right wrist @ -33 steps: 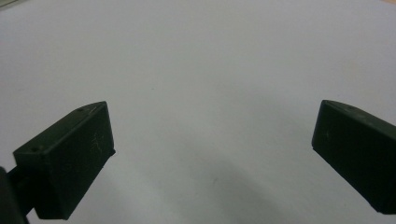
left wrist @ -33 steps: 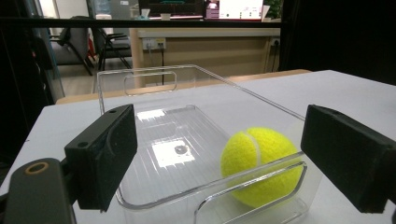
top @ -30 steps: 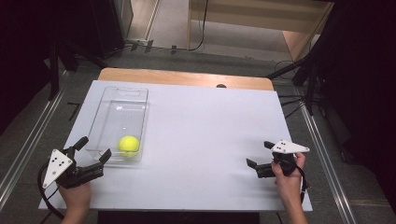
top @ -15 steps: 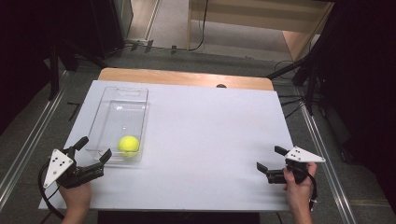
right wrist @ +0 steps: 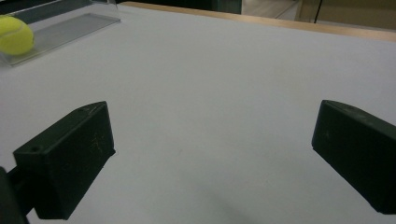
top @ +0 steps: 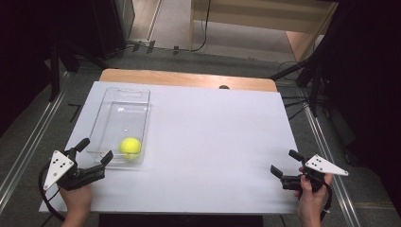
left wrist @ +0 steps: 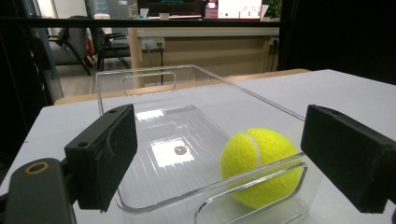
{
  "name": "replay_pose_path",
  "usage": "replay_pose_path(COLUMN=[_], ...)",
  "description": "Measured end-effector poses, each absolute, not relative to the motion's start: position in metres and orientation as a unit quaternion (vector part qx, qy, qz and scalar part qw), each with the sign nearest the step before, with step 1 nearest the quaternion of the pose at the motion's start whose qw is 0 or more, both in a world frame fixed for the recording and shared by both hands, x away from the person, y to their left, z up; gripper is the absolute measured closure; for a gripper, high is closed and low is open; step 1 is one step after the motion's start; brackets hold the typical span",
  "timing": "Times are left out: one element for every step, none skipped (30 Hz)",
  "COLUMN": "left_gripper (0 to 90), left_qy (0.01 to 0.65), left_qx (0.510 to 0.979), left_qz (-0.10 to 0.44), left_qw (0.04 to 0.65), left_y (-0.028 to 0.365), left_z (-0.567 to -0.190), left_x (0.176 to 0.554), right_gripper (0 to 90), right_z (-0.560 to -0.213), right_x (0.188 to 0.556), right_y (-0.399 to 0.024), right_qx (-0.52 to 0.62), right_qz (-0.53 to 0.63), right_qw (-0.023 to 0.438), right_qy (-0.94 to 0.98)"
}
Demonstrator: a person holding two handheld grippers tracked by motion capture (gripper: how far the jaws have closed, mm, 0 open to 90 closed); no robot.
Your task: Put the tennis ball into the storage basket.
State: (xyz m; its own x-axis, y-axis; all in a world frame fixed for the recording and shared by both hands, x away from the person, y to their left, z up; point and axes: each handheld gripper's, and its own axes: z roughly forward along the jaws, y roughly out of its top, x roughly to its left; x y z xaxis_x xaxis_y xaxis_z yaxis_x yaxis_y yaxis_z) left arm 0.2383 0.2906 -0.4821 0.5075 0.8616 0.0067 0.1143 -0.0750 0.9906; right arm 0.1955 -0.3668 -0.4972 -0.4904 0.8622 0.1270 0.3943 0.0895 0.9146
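**Tennis ball in the clear bin, both grippers wide and empty**

The tennis ball lies inside the clear plastic bin, at the bin's end nearest the person and toward its right-hand wall. The left gripper hangs just outside that near end, jaws spread wide with nothing between them; in the left gripper view the ball sits behind the bin's near wall, between the two jaws but beyond them. The right gripper is well apart from the bin, over the bare white table near its front right corner — jaws likewise wide and holding nothing.

By its look the ball should be light, springy and felt-covered, so the pads ought to bite well; it is round, though, and likely to roll if nudged. A hold across its widest part, taken from above, seems soundest, since the near wall bars a level approach. The bin looks thin, stiff and slippery — it may slide if bumped.

The ball's underside is blurred by the wall's moulded handle cut-out. Whether it touches the near wall I cannot tell. In the right gripper view the ball shows at the top left edge, the bin mostly cut off.
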Motion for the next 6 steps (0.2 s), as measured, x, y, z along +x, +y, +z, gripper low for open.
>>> replay_pose_path(left_gripper=[11.3,11.3,11.3,11.3,11.3,11.3], left_qy=[0.372,0.372,0.372,0.373,0.373,0.372], left_qx=[0.655,0.656,0.656,0.656,0.656,0.657], left_qz=[0.328,0.328,0.328,0.329,0.33,0.33], left_qw=[0.57,0.569,0.569,0.568,0.567,0.567], left_y=[0.2906,0.2905,0.2904,0.2902,0.2901,0.2901], left_z=[-0.4821,-0.4822,-0.4822,-0.4822,-0.4822,-0.4822], left_x=[0.2383,0.2384,0.2384,0.2383,0.2382,0.2384], right_gripper=[0.0,0.0,0.0,0.0,0.0,0.0], right_z=[-0.4979,-0.4979,-0.4978,-0.4973,-0.4968,-0.4961], right_x=[0.196,0.1952,0.1948,0.1942,0.1938,0.193], right_y=[-0.3679,-0.3678,-0.3682,-0.3686,-0.3693,-0.3694], right_qx=[0.445,0.45,0.45,0.448,0.447,0.449], right_qz=[0.506,0.508,0.509,0.512,0.512,0.512], right_qw=[0.237,0.235,0.237,0.24,0.243,0.244], right_qy=[0.7,0.696,0.694,0.692,0.692,0.69])
